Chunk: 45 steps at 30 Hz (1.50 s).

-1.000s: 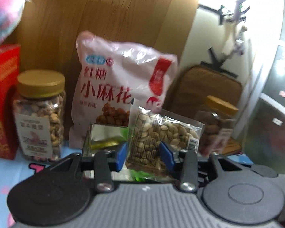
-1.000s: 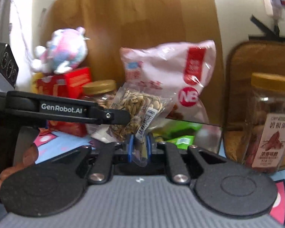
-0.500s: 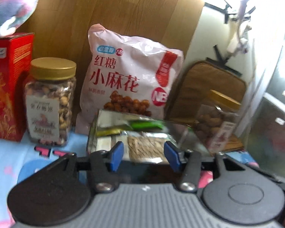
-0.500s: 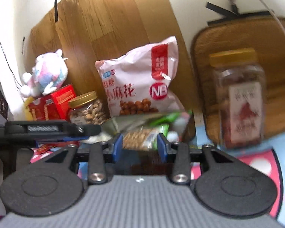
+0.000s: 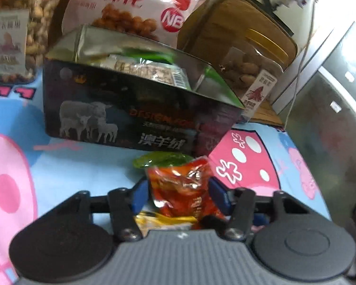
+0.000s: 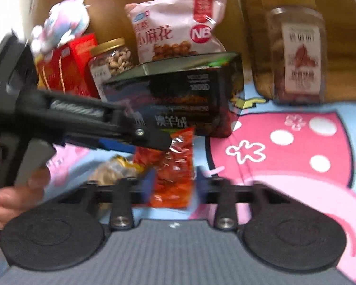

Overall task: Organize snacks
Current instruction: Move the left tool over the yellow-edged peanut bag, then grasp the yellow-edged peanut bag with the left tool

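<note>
Before one box (image 5: 130, 118), left tool (image 5: 178, 191) and right tool (image 6: 174, 180), released, straddle one red packet (image 5: 178, 178).

The left hand-held gripper (image 5: 180, 194) is pointed downward toward the surface, its blue-padded jaws set partly apart; in the right wrist view it is seen reaching in from the left, gripped at the handle by a hand (image 6: 9, 197) whose fingers are wrapped around it. The right hand-held gripper (image 6: 173, 185) is likewise angled downward, its jaws pictured apart although blurred and now closing.
</note>
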Each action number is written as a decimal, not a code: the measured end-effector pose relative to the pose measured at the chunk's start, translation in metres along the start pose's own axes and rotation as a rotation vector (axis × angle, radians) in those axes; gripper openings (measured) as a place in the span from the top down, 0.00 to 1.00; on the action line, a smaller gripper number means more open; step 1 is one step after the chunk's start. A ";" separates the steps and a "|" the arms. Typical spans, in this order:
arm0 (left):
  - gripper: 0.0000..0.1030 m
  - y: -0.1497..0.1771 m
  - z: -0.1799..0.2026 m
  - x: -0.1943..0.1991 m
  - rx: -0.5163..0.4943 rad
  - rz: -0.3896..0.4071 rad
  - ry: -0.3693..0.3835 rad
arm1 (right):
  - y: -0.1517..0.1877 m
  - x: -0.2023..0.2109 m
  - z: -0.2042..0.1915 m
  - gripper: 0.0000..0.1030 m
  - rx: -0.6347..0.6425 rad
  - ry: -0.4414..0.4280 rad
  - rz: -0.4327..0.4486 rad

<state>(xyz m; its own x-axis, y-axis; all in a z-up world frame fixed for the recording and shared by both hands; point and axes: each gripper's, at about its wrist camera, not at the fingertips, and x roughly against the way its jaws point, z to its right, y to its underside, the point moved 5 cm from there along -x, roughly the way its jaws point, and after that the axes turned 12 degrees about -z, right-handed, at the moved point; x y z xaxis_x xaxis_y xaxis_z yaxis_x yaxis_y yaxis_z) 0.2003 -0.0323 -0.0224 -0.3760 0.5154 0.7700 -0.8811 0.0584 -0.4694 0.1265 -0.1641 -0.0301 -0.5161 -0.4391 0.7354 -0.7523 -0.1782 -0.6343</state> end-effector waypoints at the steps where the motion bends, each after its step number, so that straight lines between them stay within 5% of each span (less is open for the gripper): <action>1: 0.55 0.003 0.004 0.003 -0.019 0.013 -0.014 | 0.003 0.003 -0.002 0.95 0.007 -0.001 -0.005; 10: 0.52 0.029 0.038 0.053 -0.095 0.105 0.053 | 0.023 0.051 -0.019 0.95 0.045 0.001 0.099; 12: 0.44 0.035 0.044 0.056 -0.111 0.102 0.056 | 0.028 0.057 -0.025 0.95 0.068 0.009 0.093; 22: 0.39 0.065 0.072 0.072 -0.238 0.113 0.093 | 0.058 0.066 -0.029 0.91 0.067 -0.006 0.022; 25: 0.39 0.063 0.069 0.085 -0.230 0.164 0.053 | 0.055 0.067 -0.018 0.75 0.001 0.056 0.038; 31: 0.32 0.067 0.033 0.116 -0.149 0.236 0.029 | 0.050 0.089 -0.003 0.73 -0.081 0.061 0.149; 34: 0.30 0.076 0.012 0.115 -0.111 0.209 0.018 | 0.045 0.091 -0.010 0.71 -0.074 -0.041 0.162; 37: 0.26 0.085 -0.008 0.103 -0.053 0.149 0.035 | 0.042 0.075 -0.027 0.54 -0.009 -0.120 0.093; 45: 0.27 0.090 -0.016 0.060 -0.031 0.030 0.065 | 0.038 0.024 -0.071 0.51 0.226 -0.058 -0.068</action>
<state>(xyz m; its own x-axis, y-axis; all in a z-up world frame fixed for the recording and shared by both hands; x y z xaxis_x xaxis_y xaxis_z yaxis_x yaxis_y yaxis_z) 0.1033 0.0175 -0.0250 -0.3819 0.5717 0.7262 -0.8599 0.0682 -0.5059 0.0566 -0.1184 -0.0199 -0.4381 -0.4678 0.7676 -0.6706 -0.3985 -0.6257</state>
